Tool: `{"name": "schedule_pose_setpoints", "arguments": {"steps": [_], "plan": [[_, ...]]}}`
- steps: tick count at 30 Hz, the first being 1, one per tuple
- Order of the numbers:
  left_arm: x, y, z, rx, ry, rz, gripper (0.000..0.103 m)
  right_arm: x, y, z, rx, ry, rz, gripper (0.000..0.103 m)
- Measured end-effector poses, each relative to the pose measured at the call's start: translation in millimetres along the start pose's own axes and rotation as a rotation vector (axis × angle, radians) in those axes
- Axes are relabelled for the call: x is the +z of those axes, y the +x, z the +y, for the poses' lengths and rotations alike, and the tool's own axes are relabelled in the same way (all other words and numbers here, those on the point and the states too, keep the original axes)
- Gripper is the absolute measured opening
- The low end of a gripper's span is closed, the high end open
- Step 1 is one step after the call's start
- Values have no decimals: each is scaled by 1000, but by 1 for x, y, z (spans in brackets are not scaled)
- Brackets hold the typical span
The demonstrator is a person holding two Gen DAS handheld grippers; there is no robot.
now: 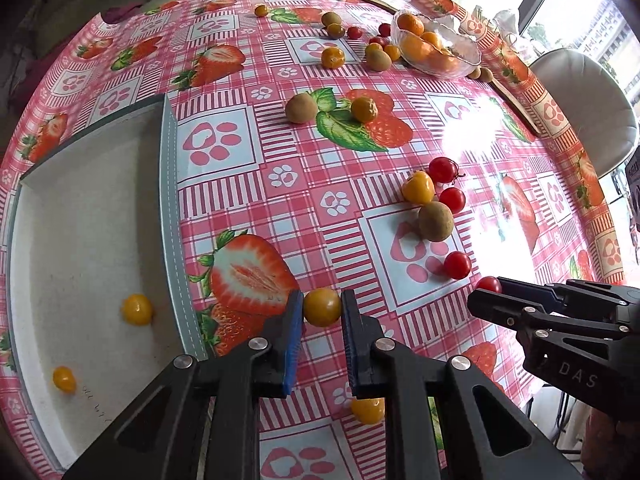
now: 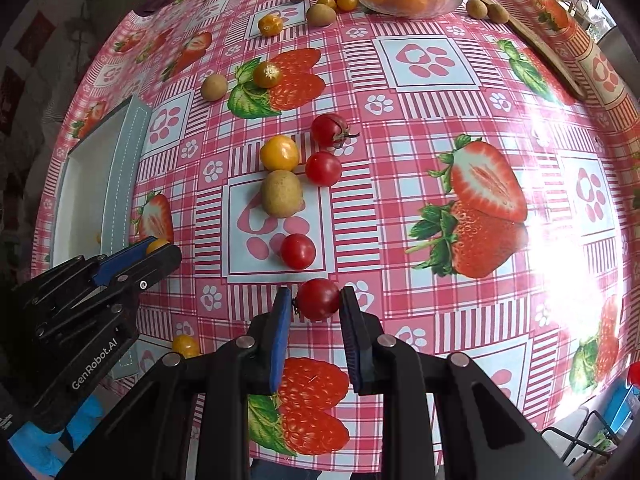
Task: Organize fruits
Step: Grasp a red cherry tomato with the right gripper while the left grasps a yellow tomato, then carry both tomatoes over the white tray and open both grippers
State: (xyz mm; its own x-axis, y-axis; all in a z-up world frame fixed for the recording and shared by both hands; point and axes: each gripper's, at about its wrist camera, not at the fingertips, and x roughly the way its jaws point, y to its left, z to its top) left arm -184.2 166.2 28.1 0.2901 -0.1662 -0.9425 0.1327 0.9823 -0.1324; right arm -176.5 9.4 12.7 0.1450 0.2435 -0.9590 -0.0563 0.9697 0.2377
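My left gripper is shut on a small yellow tomato, just above the tablecloth beside the white tray. Two more yellow tomatoes lie inside that tray. My right gripper is shut on a red cherry tomato, low over the cloth. Each gripper shows in the other's view: the right gripper with its red tomato at the right, the left gripper with its yellow one at the left.
Loose red tomatoes, yellow tomatoes and brown kiwi-like fruits are scattered over the strawberry tablecloth. A glass bowl of oranges stands at the far side. Another yellow tomato lies under my left gripper. A chair stands at the right.
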Motion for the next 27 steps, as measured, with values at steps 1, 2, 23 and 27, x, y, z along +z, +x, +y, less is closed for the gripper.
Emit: {"name": "schedule_pose_setpoints", "arguments": {"steps": [1,2,23,27], "plan": [[0,-3,2,0,-6,-4,20,0,-1,-1,1,5,0,27],[0,-5,3,0,-9,-8,20,0,-2,-2,0,8,0,27],[-28,-50,52,55,-109,-74,20,9,-13,43,30,-68,-18,27],[-40,-56,67,81,-146,-76,20,12,-11,64,45,-105,-14,27]]}}
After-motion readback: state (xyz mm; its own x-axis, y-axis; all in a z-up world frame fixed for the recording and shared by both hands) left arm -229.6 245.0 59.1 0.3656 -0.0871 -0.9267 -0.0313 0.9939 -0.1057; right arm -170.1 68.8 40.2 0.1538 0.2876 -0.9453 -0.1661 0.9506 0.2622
